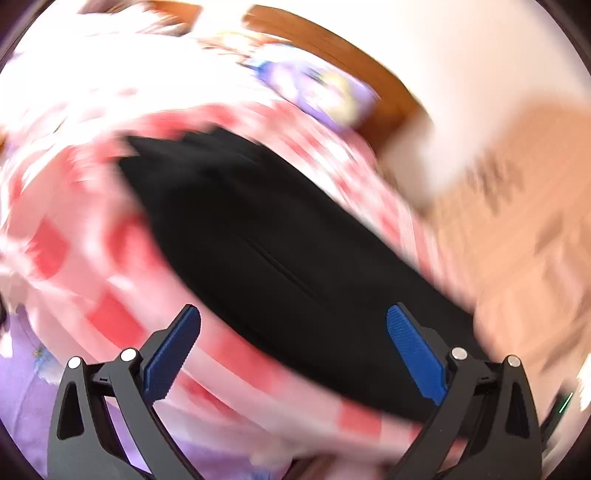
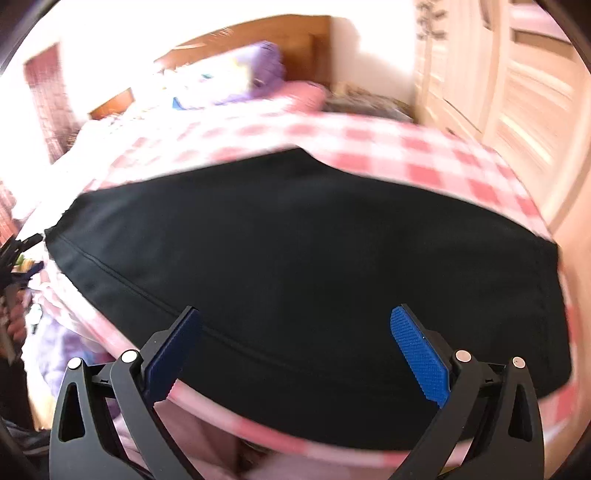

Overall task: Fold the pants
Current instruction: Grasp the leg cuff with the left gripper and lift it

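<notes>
Black pants [image 1: 266, 236] lie flat as a folded slab on a bed with a pink-and-white checked cover [image 1: 74, 236]. My left gripper [image 1: 293, 347] is open and empty, hovering just above the near end of the pants. The left wrist view is motion-blurred. In the right wrist view the pants [image 2: 295, 258] fill the middle, with a seam running along their near edge. My right gripper [image 2: 295, 350] is open and empty above that near edge. The checked cover [image 2: 406, 147] shows beyond them.
A purple pillow [image 2: 255, 70] lies at the wooden headboard [image 2: 288, 29]. A light wooden wardrobe [image 2: 517, 92] stands right of the bed. Purple cloth [image 1: 26, 387] lies at the left near corner. The other gripper's tool [image 2: 14, 258] shows at the left edge.
</notes>
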A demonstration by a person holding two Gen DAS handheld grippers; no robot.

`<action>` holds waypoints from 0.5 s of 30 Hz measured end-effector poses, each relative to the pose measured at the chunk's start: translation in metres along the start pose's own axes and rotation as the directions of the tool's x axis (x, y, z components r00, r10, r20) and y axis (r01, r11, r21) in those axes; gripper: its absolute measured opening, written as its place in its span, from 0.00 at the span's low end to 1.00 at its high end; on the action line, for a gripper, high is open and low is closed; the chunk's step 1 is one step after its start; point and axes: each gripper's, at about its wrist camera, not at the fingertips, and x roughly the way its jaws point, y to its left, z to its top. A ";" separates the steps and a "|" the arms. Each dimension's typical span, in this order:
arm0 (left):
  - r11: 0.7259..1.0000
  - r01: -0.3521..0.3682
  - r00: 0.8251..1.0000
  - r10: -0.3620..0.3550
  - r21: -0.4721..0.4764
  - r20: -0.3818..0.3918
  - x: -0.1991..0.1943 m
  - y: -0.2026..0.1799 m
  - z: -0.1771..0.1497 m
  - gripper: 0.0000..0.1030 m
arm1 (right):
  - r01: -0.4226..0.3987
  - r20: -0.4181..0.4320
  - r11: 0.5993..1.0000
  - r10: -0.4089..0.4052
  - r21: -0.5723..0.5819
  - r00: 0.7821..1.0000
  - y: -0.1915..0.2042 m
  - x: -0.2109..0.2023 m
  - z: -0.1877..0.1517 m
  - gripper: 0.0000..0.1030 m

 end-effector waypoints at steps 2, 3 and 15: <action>0.995 -0.001 1.000 0.003 -0.100 0.024 -0.006 0.026 0.020 0.97 | -0.037 -0.008 0.999 0.037 -0.019 0.999 0.017 0.012 0.008 0.96; 0.990 0.018 1.000 -0.014 -0.140 0.027 -0.008 0.037 0.027 0.97 | -0.049 -0.017 0.998 0.049 -0.028 0.999 0.024 0.018 0.011 0.96; 0.965 0.095 0.995 -0.100 -0.245 -0.009 0.013 0.067 0.049 0.86 | -0.119 -0.096 0.989 0.111 -0.086 0.989 0.064 0.048 0.000 0.96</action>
